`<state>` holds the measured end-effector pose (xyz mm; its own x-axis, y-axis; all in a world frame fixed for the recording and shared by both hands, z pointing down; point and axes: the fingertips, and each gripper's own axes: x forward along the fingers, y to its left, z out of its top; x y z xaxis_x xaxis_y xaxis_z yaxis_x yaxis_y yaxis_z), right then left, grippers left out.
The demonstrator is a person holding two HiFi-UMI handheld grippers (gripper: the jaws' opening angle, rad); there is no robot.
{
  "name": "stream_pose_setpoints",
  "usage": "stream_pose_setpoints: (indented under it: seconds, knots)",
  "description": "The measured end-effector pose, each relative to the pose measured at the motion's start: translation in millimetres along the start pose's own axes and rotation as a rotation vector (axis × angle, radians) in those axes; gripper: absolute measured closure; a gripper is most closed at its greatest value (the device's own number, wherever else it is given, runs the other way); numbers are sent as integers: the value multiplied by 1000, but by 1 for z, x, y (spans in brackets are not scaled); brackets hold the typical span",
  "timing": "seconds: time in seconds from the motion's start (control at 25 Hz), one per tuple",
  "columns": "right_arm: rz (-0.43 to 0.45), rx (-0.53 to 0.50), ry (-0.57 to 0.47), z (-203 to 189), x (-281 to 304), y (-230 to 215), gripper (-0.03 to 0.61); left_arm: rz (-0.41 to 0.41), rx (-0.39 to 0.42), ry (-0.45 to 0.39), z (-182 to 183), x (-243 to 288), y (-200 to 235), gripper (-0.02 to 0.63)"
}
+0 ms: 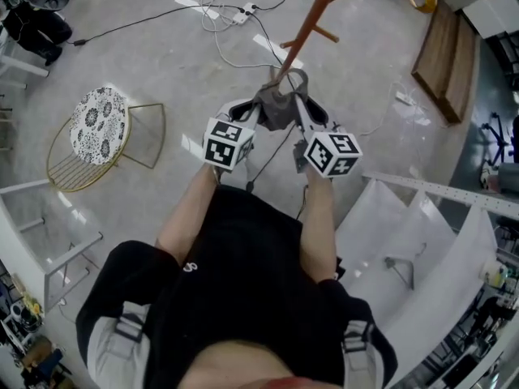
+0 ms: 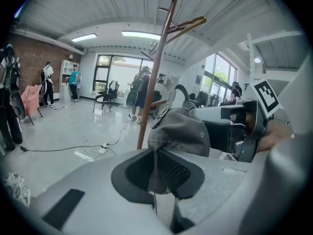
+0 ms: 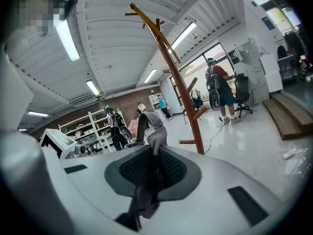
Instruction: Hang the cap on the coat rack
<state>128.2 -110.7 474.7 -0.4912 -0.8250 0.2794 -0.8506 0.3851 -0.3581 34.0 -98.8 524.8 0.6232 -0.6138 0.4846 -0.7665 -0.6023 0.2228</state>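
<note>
A grey cap (image 1: pixel 278 104) hangs between both grippers, held up in front of the person. My left gripper (image 1: pixel 253 113) is shut on one edge of the cap (image 2: pixel 182 131), fabric pinched between its pads. My right gripper (image 1: pixel 302 110) is shut on the other edge, where grey fabric (image 3: pixel 152 146) and the back strap (image 3: pixel 146 117) rise from the jaws. The brown wooden coat rack (image 1: pixel 312 16) stands just beyond the cap; its pole (image 2: pixel 155 77) and top pegs (image 3: pixel 146 21) show in both gripper views.
A gold wire stool with a patterned seat (image 1: pixel 99 124) stands at left. Cables and a power strip (image 1: pixel 241 12) lie on the floor near the rack. White panels (image 1: pixel 422 241) lean at right. People (image 3: pixel 220 89) stand farther back in the room.
</note>
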Motion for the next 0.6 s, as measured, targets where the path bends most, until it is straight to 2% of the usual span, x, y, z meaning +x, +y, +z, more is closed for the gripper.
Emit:
stream_pose_setpoints:
  seconds: [0.12,0.36,0.6]
  knots:
    - [-14,7,35,-1,29,-13,541,-10,-19,19,5,23,24,592]
    - [-45,15,128,-10,75,-25,541,-58,-32,101,-11,58,57,592]
    - [-74,46,191,-22,98,-40,540,-86,-63,156,-20,82,75,592]
